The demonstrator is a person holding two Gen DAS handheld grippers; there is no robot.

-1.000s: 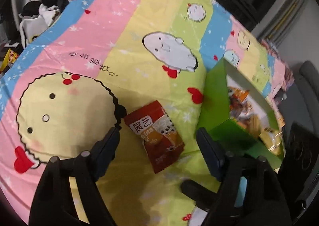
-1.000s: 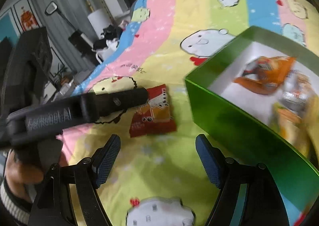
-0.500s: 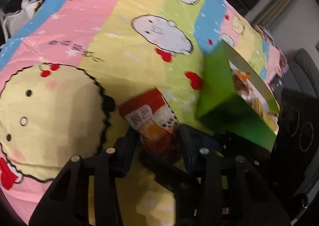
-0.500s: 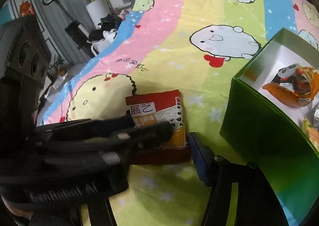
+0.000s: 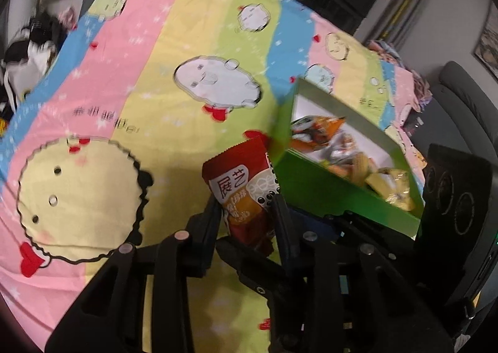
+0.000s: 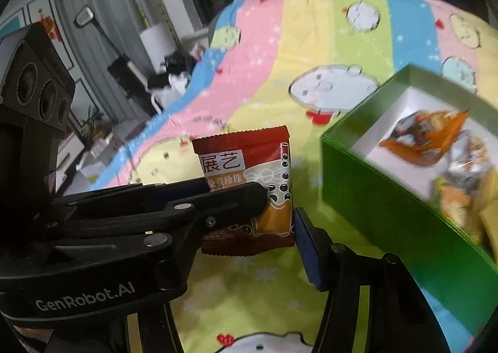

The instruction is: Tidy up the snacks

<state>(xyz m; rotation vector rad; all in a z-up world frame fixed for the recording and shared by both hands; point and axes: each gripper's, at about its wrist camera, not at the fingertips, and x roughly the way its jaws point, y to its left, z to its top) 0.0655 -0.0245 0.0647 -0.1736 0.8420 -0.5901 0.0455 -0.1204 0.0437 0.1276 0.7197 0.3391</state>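
A glossy red snack packet [image 5: 241,185] with crimped, serrated edges and a bubble-tea print is being clamped by the left gripper [image 5: 247,216], lifted above the soft striped cartoon blanket [image 5: 174,104], just beside the rigid green box [image 5: 330,194] of wrappers. The right gripper [image 6: 249,247] is being held apart nearby.

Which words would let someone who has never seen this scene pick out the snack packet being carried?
Start from the pastel cartoon bedsheet, then find the green box of loose snacks. Left of it, the left gripper holds up a flat red packet. Unlike the orange and yellow wrappers in the box, it shows a bubble-tea cup.
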